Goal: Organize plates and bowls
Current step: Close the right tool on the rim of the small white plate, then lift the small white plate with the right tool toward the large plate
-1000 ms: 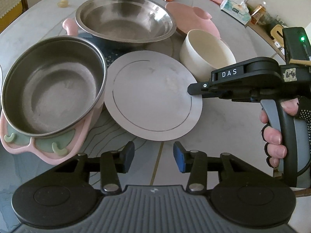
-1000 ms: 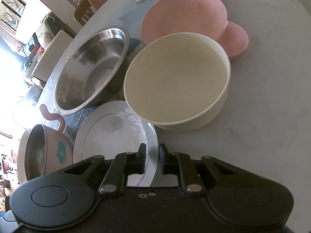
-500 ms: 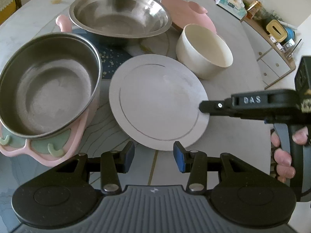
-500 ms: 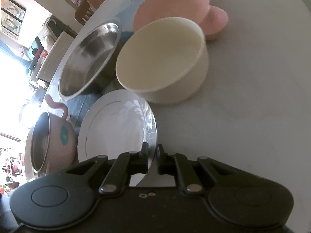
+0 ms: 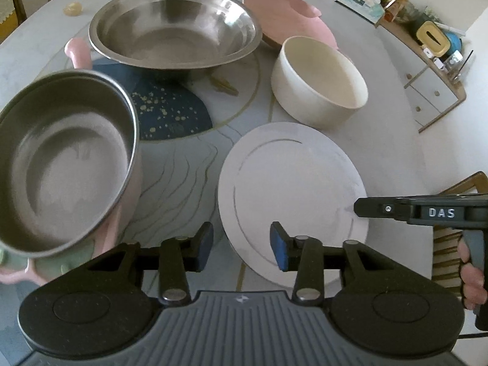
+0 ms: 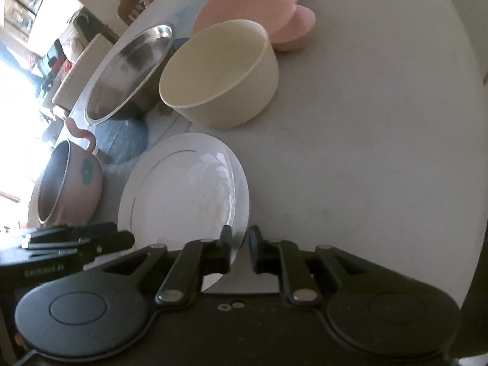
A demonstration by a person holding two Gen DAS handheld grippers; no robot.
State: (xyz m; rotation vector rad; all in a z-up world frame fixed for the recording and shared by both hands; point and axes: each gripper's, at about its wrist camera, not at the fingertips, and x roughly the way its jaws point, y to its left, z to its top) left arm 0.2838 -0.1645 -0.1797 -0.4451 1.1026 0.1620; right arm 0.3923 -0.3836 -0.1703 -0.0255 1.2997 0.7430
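I see the white plate (image 5: 289,189) flat on the desk (image 6: 366,152), near its front edge, with open desk surface to its right. The cream bowl (image 5: 317,79) stands just behind it, apart. The right gripper (image 6: 239,244) straddles the plate's near rim; its jaws have just been opening and now stand slightly apart, pads off the rim. The left gripper (image 5: 241,244) hangs with jaws spread, having just closed a little, nothing between them. Since the earlier frame, the plate sits farther from the pink-handled steel pot (image 5: 64,164).
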